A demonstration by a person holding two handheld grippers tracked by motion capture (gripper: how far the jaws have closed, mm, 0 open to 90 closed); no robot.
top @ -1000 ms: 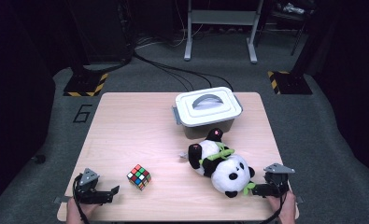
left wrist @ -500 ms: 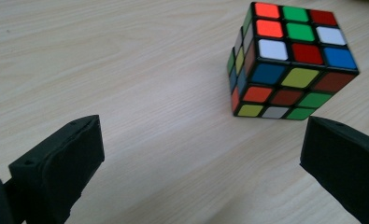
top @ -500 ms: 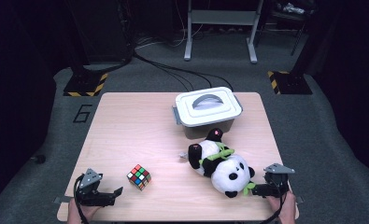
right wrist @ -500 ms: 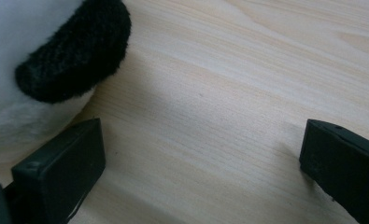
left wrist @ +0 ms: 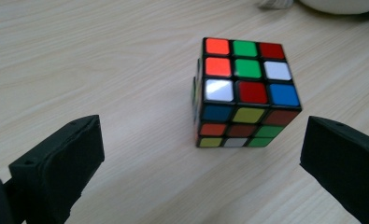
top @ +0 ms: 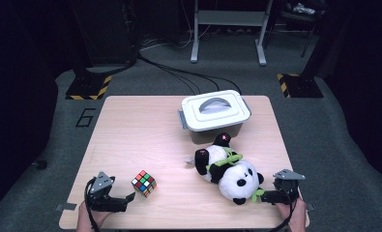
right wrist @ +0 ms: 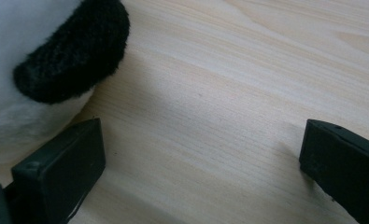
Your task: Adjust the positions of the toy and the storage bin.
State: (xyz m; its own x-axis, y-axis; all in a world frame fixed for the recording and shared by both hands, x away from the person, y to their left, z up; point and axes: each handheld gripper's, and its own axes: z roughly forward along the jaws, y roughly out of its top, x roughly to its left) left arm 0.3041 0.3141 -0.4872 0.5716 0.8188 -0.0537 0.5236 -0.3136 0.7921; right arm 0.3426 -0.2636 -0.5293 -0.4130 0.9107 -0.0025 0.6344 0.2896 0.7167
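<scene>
A scrambled Rubik's cube (top: pixel 144 183) sits near the table's front left. My left gripper (top: pixel 128 199) lies just left of it, open, and points at it. In the left gripper view the cube (left wrist: pixel 244 93) stands just beyond the two spread jaws, touching neither. A panda plush (top: pixel 228 170) with a green band lies on its back at the front right. My right gripper (top: pixel 262 195) rests open beside its head. In the right gripper view a black ear (right wrist: pixel 73 52) and white fur sit above the left jaw, with bare wood between the jaws.
A white lidded box with a grey handle (top: pixel 214 112) stands at the back, just behind the panda. The wooden table (top: pixel 130 135) has bare room across its left and middle. The person's hands hold both grippers at the front edge.
My left gripper has edged slightly to the right, closer to the cube. The right gripper, the panda and the box have stayed put.
</scene>
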